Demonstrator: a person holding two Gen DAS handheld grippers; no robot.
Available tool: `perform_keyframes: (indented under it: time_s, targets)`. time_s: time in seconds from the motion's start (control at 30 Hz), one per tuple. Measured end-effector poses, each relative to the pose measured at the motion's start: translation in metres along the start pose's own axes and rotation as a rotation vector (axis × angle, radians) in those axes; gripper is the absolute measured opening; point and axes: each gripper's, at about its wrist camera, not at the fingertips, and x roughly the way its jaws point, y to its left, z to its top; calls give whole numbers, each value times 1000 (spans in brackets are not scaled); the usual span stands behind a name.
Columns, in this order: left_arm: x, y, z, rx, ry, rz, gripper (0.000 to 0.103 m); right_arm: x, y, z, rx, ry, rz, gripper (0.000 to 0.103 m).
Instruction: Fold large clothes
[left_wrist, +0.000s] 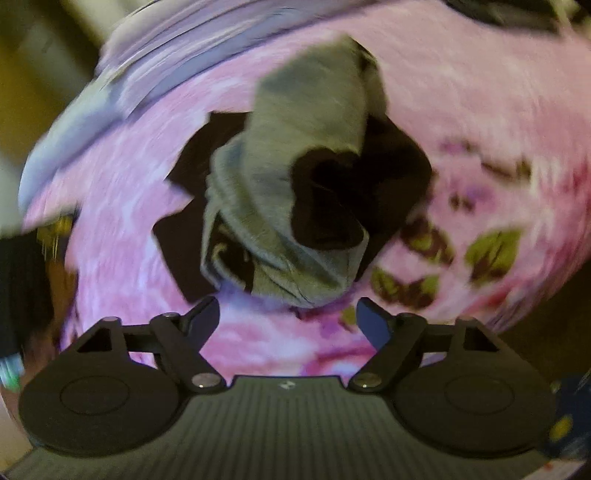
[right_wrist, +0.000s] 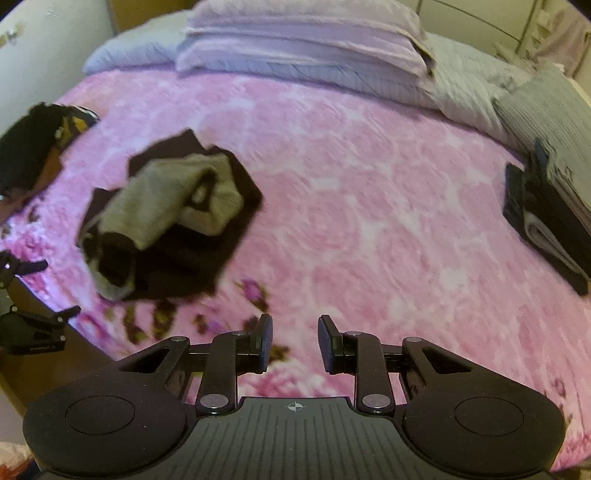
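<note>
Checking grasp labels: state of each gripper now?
Left gripper: open, empty, jaws just short of the grey garment.
Right gripper: open with a narrow gap, empty, over the pink blanket.

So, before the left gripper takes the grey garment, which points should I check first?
1. Left gripper open, nothing between its fingers: ok.
2. Grey garment just ahead of the left gripper: ok.
3. Garment spread flat: not ok, it lies crumpled on the dark folded clothes.
4. Right gripper empty, above the pink blanket: ok.
5. Free blanket area for folding beside the pile: ok.
6. Which edge of the garment is nearest: cannot tell, picture blurred.
</note>
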Motion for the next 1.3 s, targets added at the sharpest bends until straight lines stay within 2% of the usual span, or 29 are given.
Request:
perform_keyframes:
  time_s: [0.1,0.2,0.3,0.4,0.47,0.5,0.57,0.8,0.87,0.93,1.0,1.13,1.23,1.27,1.3]
  targets:
    - [23,-10,-9,154,-27,2,74,12,-8,-5,22,32,-36,24]
    - [43,-16,-18,240,-47,-4,66,25,-11,-9,47,63,-71,24]
    - [62,-19,-23,295,-59,-8,54,34,-8,-10,66,87,-85,24]
    - [73,-19,-25,351,-95,-20,39,43,1,-9,54,102,-90,24]
    - [74,-15,-25,381,-109,-17,15,51,8,-3,43,105,-86,24]
    - [72,-8,-24,378,-119,-8,15,54,13,0,38,102,-80,24]
    - [60,16,-18,291,-153,-2,12,60,22,10,24,84,-64,24]
    - [3,162,7,-144,-230,70,10,85,65,54,-58,-48,1,25]
    - [0,191,12,-219,-237,74,10,95,79,64,-76,-64,42,27]
    - [3,208,18,-262,-237,60,10,107,96,71,-118,-84,81,37]
    - [9,214,20,-269,-235,48,10,119,116,74,-214,-91,84,44]
    - [19,216,24,-243,-221,38,10,140,153,61,-497,-87,4,44]
    - [24,219,21,-252,-206,25,10,142,160,47,-614,-129,2,44]
    - [27,220,22,-253,-201,22,10,143,162,45,-640,-135,18,44]
    - [29,221,22,-255,-197,22,10,144,161,42,-657,-153,29,25]
